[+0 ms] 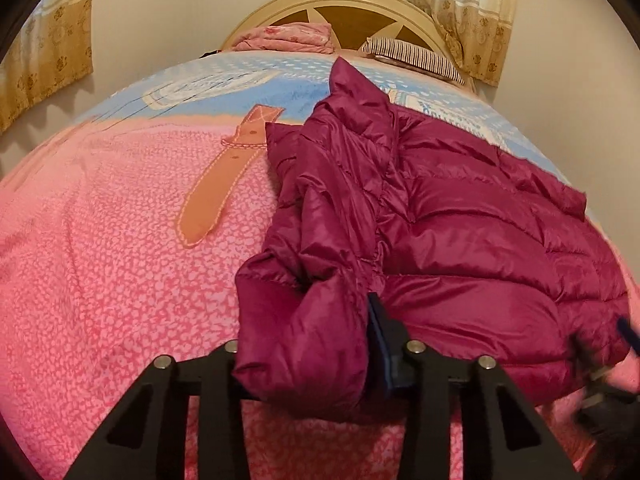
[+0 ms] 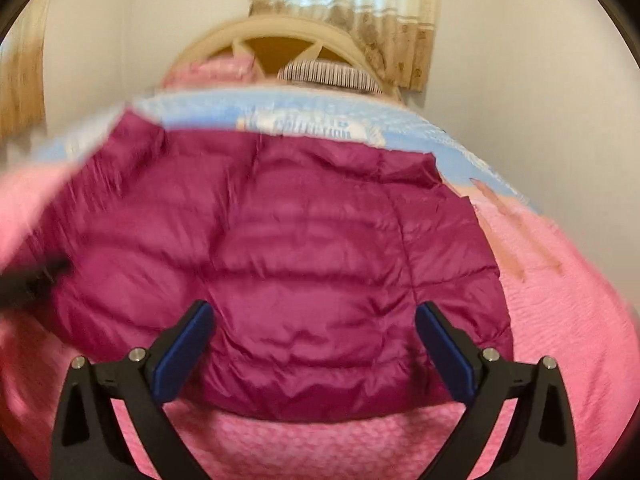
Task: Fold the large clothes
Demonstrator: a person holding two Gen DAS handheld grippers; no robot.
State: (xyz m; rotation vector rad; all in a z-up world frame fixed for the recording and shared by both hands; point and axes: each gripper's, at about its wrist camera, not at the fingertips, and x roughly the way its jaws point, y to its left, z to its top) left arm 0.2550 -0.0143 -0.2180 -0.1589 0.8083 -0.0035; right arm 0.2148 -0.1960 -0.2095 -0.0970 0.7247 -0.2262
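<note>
On the bed (image 1: pixel 100 240), left tongs (image 1: pixel 304 344) clamp the jacket (image 1: pixel 460 220) sleeve for folding inward; right tongs (image 2: pixel 314 344) stand apart above its hem.

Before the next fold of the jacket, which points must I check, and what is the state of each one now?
1. Left gripper closed on a fold of the magenta quilted down jacket: ok.
2. Right gripper has hold of the hem: not ok, jaws open, fabric only between them.
3. Jacket lies fully on the pink patterned bedspread: ok.
4. Free bedspread beside the jacket: ok.
5. Back panel smooth: not ok, wrinkled.
6. Sleeve positions: cannot tell.
</note>
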